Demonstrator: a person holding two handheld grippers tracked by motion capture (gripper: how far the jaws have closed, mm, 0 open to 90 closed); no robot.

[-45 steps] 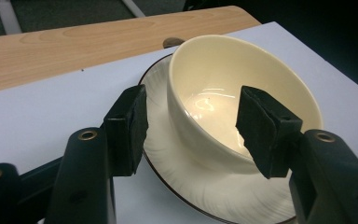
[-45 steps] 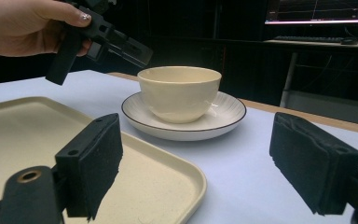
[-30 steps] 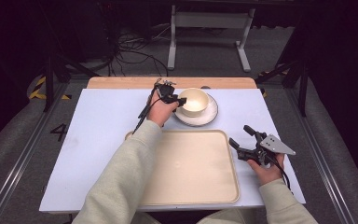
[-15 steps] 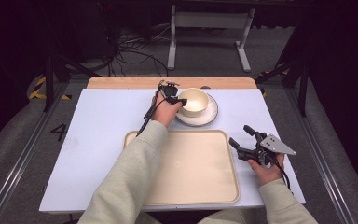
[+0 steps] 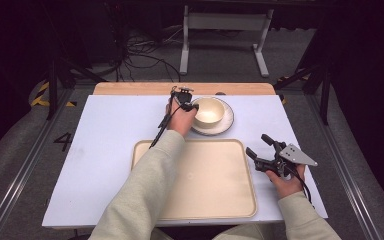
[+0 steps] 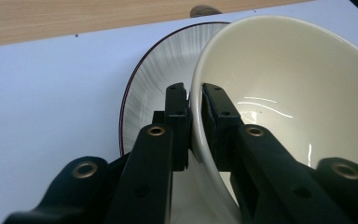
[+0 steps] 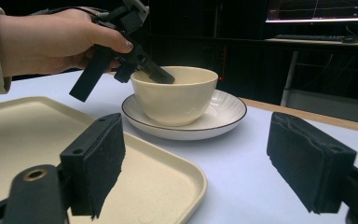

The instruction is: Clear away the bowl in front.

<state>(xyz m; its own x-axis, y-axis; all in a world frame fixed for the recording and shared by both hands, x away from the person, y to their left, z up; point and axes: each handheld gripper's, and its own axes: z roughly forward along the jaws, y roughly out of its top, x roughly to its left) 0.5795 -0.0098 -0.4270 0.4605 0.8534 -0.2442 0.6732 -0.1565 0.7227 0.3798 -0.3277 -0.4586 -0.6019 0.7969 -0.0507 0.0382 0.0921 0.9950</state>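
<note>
The left gripper [image 5: 189, 103] has just been closing, and it now has the cream bowl [image 5: 209, 111] by the rim: in the left gripper view one black jaw sits outside the wall and the other inside, both pads pressed flat against the ceramic [image 6: 196, 126]. A second ago those jaws stood noticeably wider around the same stretch of rim, so what has changed is the bite itself rather than where the hand is (the left hand looks much where it was beside the bowl). I take that to mean the grasp is made and the lift comes next, most likely toward the beige tray [image 5: 145, 150] just in front of the bowl.

The bowl sits on the white striped plate with the dark edge [image 5: 227, 126], beyond the tray's far edge and near the wooden strip at the back of the table [image 5: 105, 125]. From the right gripper view it looks upright and level on the plate, not yet raised.

The right gripper [image 5: 263, 149] hangs off the tray's right side, well apart from the bowl, its foam-faced jaws spread wide with nothing between them. Compared with the earlier frames it looks to be in the same spot.

A rim pinch on a smooth bowl could slip or tip it when it rises.
</note>
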